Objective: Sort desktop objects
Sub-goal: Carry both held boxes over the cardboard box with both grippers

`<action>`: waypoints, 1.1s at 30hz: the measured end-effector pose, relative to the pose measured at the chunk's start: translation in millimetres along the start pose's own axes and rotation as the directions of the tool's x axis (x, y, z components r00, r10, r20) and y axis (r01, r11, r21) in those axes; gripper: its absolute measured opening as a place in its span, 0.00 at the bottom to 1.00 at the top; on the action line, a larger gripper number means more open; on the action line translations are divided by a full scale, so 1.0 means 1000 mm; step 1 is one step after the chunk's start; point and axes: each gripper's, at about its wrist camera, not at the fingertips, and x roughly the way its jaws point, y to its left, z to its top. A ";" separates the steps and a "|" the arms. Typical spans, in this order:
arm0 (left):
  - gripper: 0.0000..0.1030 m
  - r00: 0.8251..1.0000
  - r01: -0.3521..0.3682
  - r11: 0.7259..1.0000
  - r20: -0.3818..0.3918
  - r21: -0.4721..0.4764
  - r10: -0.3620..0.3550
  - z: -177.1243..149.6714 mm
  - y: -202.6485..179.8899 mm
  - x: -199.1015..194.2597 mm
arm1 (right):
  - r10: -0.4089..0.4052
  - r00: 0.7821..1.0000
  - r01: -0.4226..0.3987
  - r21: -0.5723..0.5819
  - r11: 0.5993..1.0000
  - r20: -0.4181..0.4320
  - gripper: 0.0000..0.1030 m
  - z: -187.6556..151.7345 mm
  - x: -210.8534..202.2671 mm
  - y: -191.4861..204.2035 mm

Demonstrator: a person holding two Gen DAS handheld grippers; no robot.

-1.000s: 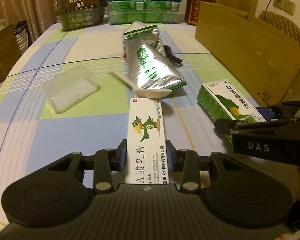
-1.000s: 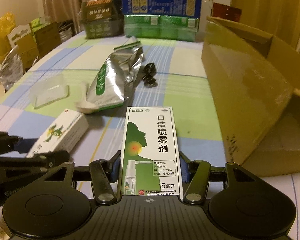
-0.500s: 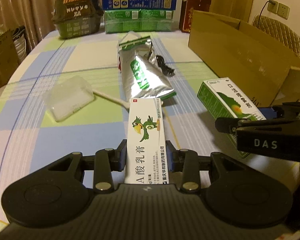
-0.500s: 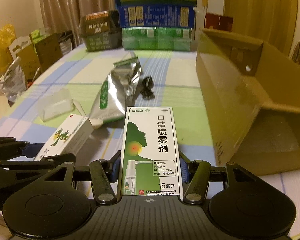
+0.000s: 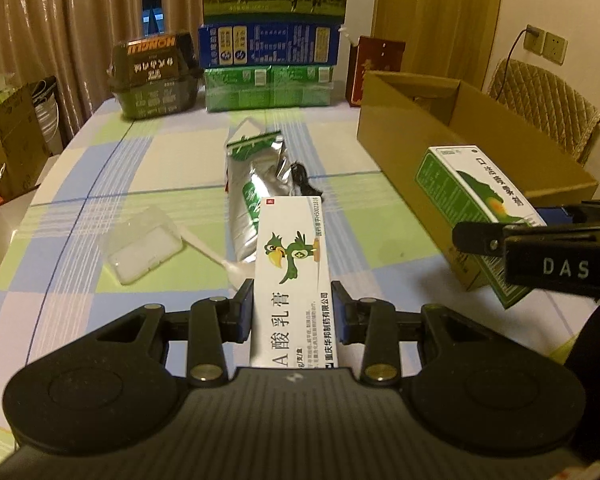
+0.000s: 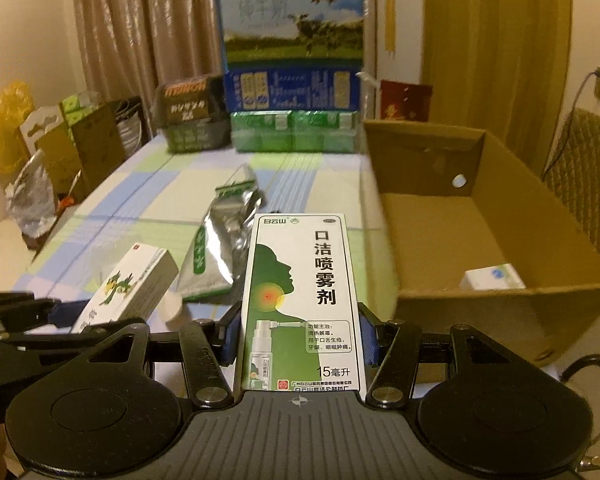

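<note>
Two black tongs, left and right. Two held cartons: one white parrot-print ointment box, one green-and-white throat-spray box. One open brown cardboard box with one small white box inside. One silver foil pouch, one clear plastic case, one white plastic spoon, one black cable on the checked table.

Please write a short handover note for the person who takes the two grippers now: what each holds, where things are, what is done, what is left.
Left gripper: shut on the white bird-print box, in the air.
Right gripper: shut on the green spray box, beside the cardboard box.
Done: one small white box lies inside.
Left on the table: foil pouch, clear plastic case, white spoon, black cable.
</note>
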 end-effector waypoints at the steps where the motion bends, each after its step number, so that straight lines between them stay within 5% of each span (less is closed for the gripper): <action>1: 0.32 1.000 0.005 1.000 0.003 -0.005 -0.005 0.003 -0.003 -0.003 | -0.001 1.000 0.001 0.005 1.000 0.009 0.51 0.004 -0.005 -0.004; 14: 0.32 0.993 0.087 0.994 0.069 0.059 -0.091 0.048 -0.060 -0.028 | -0.140 0.986 0.137 0.044 0.990 0.091 0.51 0.041 -0.049 -0.068; 33: 0.32 0.979 0.189 0.975 0.051 0.114 -0.196 0.085 -0.128 -0.006 | -0.230 0.972 0.224 0.112 0.968 0.046 0.51 0.047 -0.051 -0.139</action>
